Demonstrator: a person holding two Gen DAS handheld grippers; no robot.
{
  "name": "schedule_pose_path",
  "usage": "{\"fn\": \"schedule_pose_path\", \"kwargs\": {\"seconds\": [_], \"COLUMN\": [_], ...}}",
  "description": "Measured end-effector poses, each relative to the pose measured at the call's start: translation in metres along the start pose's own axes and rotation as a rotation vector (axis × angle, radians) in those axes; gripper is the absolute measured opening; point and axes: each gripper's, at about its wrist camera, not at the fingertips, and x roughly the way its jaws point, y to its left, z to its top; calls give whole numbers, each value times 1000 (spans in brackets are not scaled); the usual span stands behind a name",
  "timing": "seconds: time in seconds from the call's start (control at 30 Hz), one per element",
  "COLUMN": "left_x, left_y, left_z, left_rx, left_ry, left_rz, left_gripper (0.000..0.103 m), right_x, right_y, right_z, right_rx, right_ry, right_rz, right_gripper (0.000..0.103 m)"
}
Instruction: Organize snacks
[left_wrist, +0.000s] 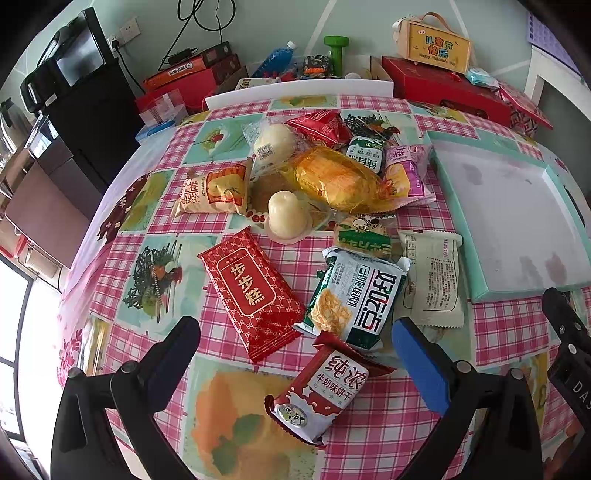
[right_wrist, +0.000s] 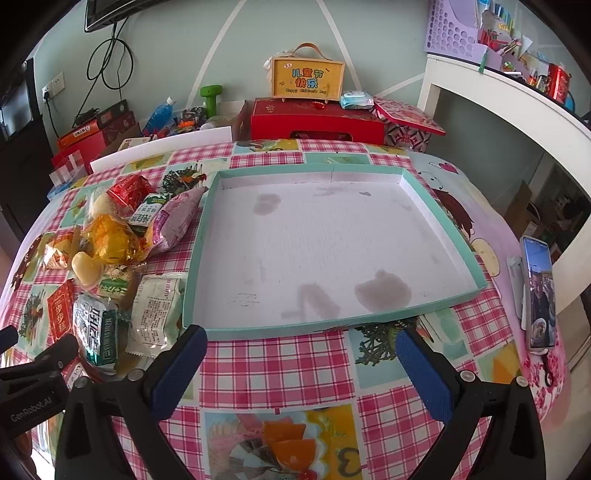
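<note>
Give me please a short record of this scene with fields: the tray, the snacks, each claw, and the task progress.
tray: teal-rimmed box tray, nothing in it, stains on the white floor
snacks: loose pile on the checked tablecloth, to the left of the tray
nearest snack: milk biscuit packet, between the left claw's fingers, not gripped
left claw: open
right claw: open, holding nothing, before the tray's near rim
progress: no snack in the tray yet

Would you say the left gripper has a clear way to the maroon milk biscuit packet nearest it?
Probably yes. The left gripper is open, and the maroon milk biscuit packet lies between its fingers with nothing on top; only its far end overlaps the green-and-white packet.
</note>
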Motion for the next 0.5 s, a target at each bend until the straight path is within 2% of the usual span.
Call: {"fn": "schedule_pose_path", "kwargs": {"seconds": [0.5], "left_x": [3], "left_y": [-3], "left_z": [1], "left_rx": [13], "left_ry": [16], "left_rz": [19], "left_gripper": [103], "right_x": [0], "right_y": [-2], "right_z": [0], "right_rx": [9], "right_ry": [2], "right_rz": [5], "right_gripper": [103]}}
